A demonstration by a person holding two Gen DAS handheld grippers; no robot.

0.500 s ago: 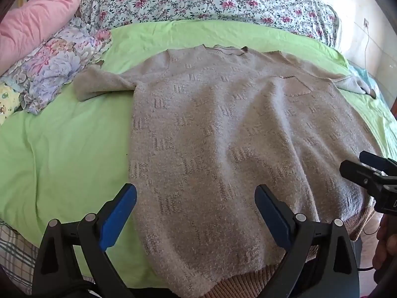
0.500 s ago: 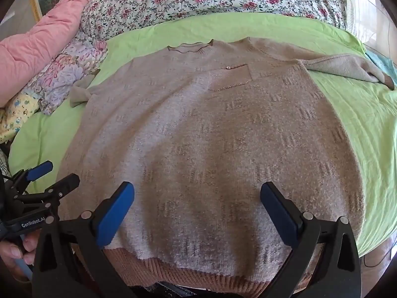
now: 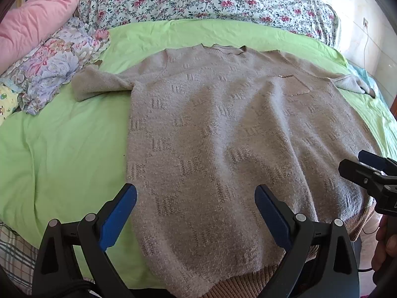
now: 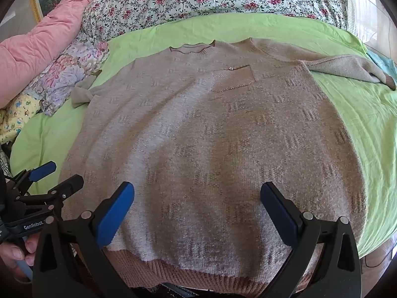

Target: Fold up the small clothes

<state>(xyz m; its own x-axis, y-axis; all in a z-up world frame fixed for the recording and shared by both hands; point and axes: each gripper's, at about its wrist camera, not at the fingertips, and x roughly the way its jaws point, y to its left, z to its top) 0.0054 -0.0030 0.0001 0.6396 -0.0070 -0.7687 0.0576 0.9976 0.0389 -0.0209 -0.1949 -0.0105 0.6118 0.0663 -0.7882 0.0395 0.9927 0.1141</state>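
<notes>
Both claws, left claw (image 3: 196,213) and right claw (image 4: 197,211), hung wide, holding nothing, just above the sweater's hem (image 4: 198,277). Sweater (image 3: 223,136) lay flat ahead on the bed (image 3: 62,149), sleeves out sideways, likely spread for folding.

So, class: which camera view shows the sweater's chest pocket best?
The right wrist view: the chest pocket sits near centre, its small button and trim visible. In the left wrist view the pocket lies further right, and no button can be made out.
</notes>
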